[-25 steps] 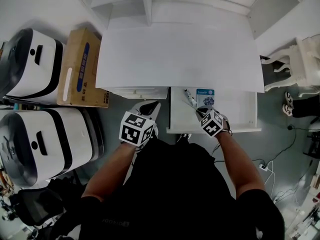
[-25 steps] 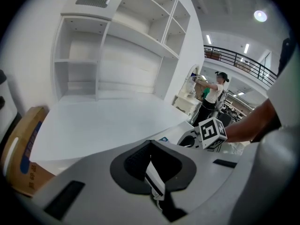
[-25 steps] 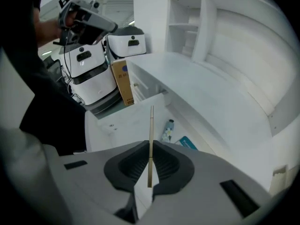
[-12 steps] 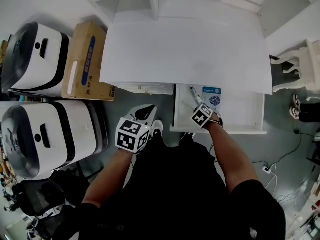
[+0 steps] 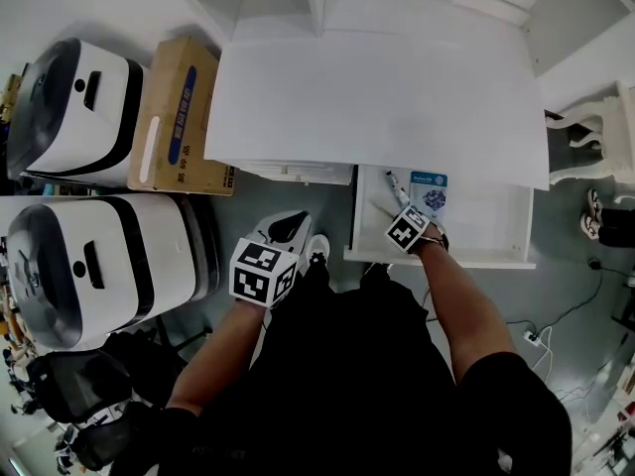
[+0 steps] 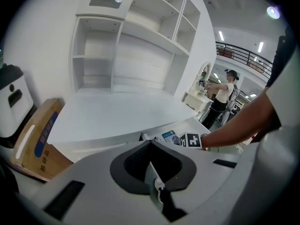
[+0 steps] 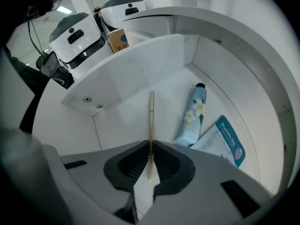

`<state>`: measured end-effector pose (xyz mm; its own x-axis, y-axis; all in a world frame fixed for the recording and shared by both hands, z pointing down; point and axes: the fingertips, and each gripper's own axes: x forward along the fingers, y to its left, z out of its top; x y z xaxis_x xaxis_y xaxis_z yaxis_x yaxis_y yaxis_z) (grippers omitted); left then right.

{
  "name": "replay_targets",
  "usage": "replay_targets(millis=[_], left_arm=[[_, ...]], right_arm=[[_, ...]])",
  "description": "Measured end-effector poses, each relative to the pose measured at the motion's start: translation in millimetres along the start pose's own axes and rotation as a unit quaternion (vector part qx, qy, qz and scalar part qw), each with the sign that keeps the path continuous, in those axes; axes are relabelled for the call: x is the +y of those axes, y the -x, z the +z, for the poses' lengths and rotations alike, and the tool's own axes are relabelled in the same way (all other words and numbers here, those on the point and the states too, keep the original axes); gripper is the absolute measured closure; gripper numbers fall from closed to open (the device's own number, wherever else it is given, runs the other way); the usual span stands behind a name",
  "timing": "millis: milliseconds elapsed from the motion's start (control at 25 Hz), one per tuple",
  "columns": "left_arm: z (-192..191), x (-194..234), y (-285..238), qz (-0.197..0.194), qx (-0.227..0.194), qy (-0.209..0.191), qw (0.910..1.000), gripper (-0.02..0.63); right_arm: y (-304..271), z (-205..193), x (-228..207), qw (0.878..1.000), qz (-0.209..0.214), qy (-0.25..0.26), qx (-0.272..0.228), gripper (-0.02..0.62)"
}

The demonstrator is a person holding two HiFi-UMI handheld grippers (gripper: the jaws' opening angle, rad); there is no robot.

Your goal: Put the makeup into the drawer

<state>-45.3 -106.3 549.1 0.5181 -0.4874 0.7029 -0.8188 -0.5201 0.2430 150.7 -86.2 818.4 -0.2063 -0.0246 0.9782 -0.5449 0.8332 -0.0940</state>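
The drawer [image 5: 486, 221] stands pulled out from under the white worktop [image 5: 377, 97], and the right gripper [image 7: 150, 149] reaches steeply down into its left part. This gripper is clenched on a thin makeup pencil [image 7: 151, 121], which sticks out past the jaws toward the drawer floor (whether its far end touches the floor I cannot tell). Just beside the pencil, flat on the drawer floor, lies a pale blue tube [image 7: 193, 114] with a flower print and a black cap. A blue-and-white packet [image 7: 225, 144] lies next to the tube, on the side away from the pencil. The left gripper [image 6: 150, 144] hangs outside the drawer, in front of the worktop's left half, with its jaws pressed together on nothing. A cardboard box [image 5: 179, 117] stands on the floor to the left of the worktop.
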Motion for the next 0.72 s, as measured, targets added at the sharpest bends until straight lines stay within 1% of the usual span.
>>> replay_targets(millis=[160,480,640,720], left_arm=[[2.6,0.1,0.3,-0.007,-0.001,-0.006,1.0,0.6],[8.2,6.7,4.4,-0.023,-0.006,-0.021,0.9995,0.6],[6.2,11.6,5.5,-0.032,-0.004,-0.027,0.9991,0.6],[5.8,14.1,5.1,-0.039,-0.003,-0.03,0.9988,0.6]], right_arm=[[-1.2,-0.7,2.0,1.0,-0.01,0.012,0.013,0.548],[-2.6,-0.8,2.2,0.999,-0.018,0.018,0.037,0.548],[-2.1,-1.3,1.5,0.999,-0.01,-0.007,0.051,0.548],[1.8,1.0,1.6,0.998,-0.006,-0.025,0.049,0.502]])
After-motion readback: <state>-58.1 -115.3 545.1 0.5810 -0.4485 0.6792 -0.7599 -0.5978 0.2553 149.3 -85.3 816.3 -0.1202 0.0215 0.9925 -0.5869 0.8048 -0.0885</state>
